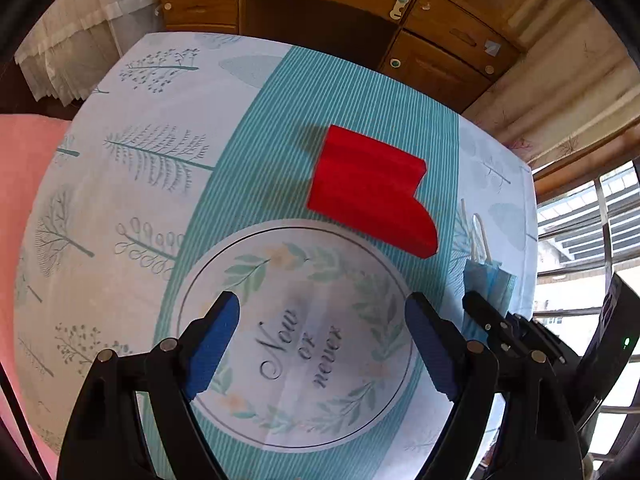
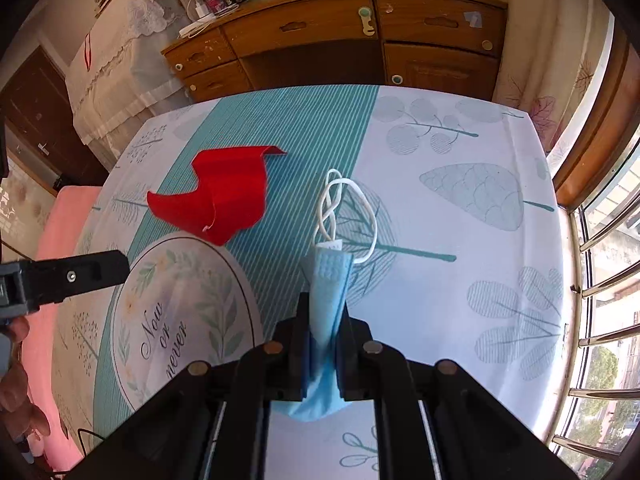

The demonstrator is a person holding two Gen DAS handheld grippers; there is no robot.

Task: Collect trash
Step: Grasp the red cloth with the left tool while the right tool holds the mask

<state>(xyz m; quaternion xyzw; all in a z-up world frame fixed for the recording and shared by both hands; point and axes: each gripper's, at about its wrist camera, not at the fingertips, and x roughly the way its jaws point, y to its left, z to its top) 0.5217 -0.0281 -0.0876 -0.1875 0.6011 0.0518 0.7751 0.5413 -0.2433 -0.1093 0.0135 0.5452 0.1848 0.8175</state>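
Right gripper (image 2: 322,344) is clamped on a folded blue face mask (image 2: 326,292), its white ear loops (image 2: 344,208) trailing onto the tablecloth (image 2: 460,280) toward the table's far edge. Light, limp fabric; a pinch across the pleated body holds it better than the slippery loops. Left gripper (image 1: 320,340) hangs steeply downward over the printed round medallion, jaws wide apart and empty. Just beyond it lies a red piece (image 1: 368,190), possibly curled thin plastic or card, light and springy; best taken by its raised far edge

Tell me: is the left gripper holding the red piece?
No, the left gripper hangs open over the tablecloth's printed circle, apart from the red piece.
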